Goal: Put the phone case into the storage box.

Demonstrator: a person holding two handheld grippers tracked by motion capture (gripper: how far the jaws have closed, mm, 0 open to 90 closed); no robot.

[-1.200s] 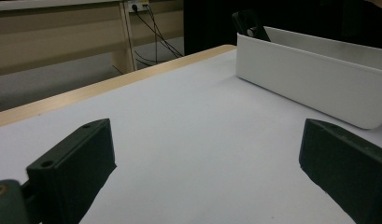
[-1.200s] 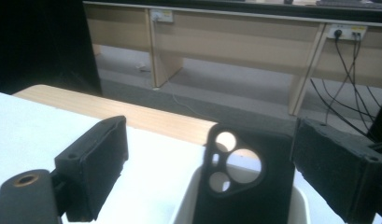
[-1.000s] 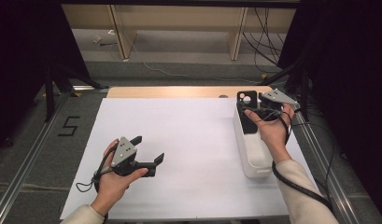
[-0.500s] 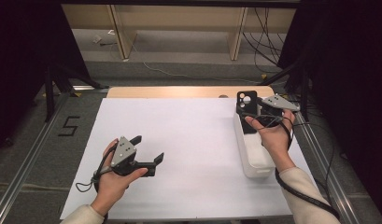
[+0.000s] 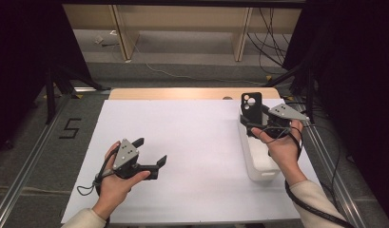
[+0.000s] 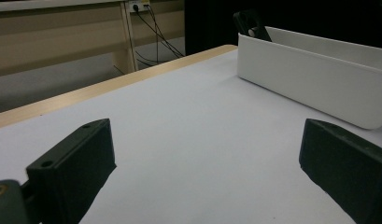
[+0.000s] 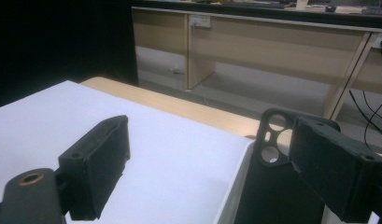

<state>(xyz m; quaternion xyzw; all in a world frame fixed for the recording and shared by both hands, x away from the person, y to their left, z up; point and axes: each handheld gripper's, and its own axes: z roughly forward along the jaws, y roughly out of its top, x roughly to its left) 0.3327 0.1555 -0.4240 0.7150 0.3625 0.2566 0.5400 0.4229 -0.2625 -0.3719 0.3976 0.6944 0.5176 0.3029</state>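
Observation:
A black phone case (image 5: 251, 103) with round camera cut-outs stands upright at the far end of a long white tray (image 5: 258, 164) on the right of the table. My right gripper (image 5: 253, 124) hovers over that end of the tray. In the right gripper view the phone case (image 7: 272, 140) sits just inside the right jaw, while the left jaw stands well clear of it, so my right gripper (image 7: 209, 135) is open. My left gripper (image 5: 151, 150) rests on the white sheet at the near left, open with nothing between its jaws (image 6: 207, 135).
A white sheet (image 5: 192, 137) covers the table, with a wooden strip (image 5: 182, 93) along its far edge. Metal rails (image 5: 25, 161) run down both sides. The tray wall (image 6: 310, 79) rises to the right of my left gripper, with the phone case (image 6: 248, 23) at its far end.
My right hand has drifted a little to the right and nearer, while the phone case stays standing in the tray. The left hand has not moved.

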